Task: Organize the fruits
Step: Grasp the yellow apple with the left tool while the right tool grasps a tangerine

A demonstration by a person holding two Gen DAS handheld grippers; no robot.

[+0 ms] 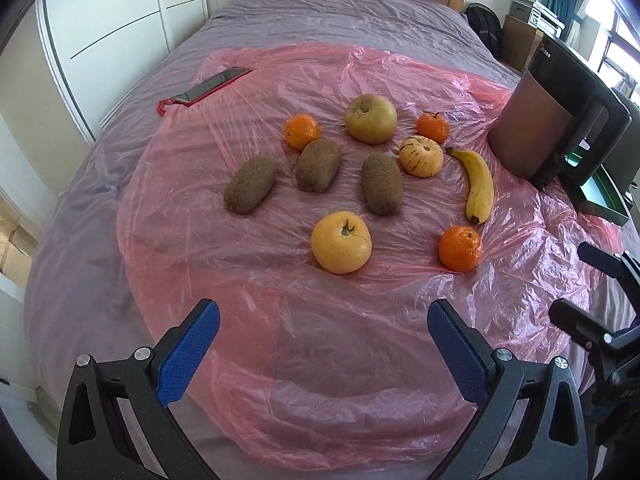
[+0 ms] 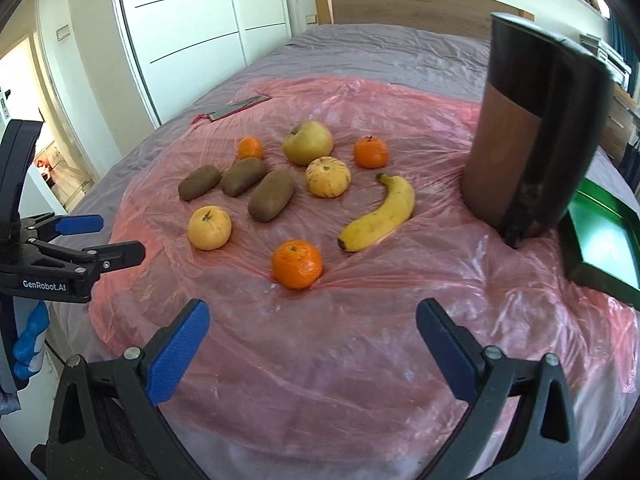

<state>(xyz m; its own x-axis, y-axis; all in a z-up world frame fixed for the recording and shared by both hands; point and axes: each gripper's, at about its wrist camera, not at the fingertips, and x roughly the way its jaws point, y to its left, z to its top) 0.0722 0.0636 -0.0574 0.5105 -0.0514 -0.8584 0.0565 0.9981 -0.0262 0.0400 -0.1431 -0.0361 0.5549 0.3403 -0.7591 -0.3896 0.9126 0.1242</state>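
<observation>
Fruit lies loose on a pink plastic sheet [image 1: 320, 340] spread over a bed. There are three brown kiwis [image 1: 382, 189] [image 2: 271, 195], three mandarins [image 1: 460, 249] [image 2: 297, 263], a greenish apple [image 1: 371, 118] [image 2: 308, 142], a striped yellow fruit [image 1: 421, 156] [image 2: 328, 177], a round yellow fruit [image 1: 341, 241] [image 2: 209, 227] and a banana [image 1: 478, 185] [image 2: 380, 214]. My left gripper [image 1: 324, 340] [image 2: 116, 238] hangs open in front of the round yellow fruit, holding nothing. My right gripper [image 2: 314, 340] [image 1: 576, 284] is open and empty, just short of the nearest mandarin.
A tall brown and black appliance [image 1: 552, 120] [image 2: 532, 128] stands at the right, with a green tray [image 2: 604, 240] [image 1: 600, 196] beside it at the bed's right edge. A knife with a red handle [image 1: 208, 86] [image 2: 236, 109] lies at the back left. White wardrobe doors [image 2: 188, 28] stand left of the bed.
</observation>
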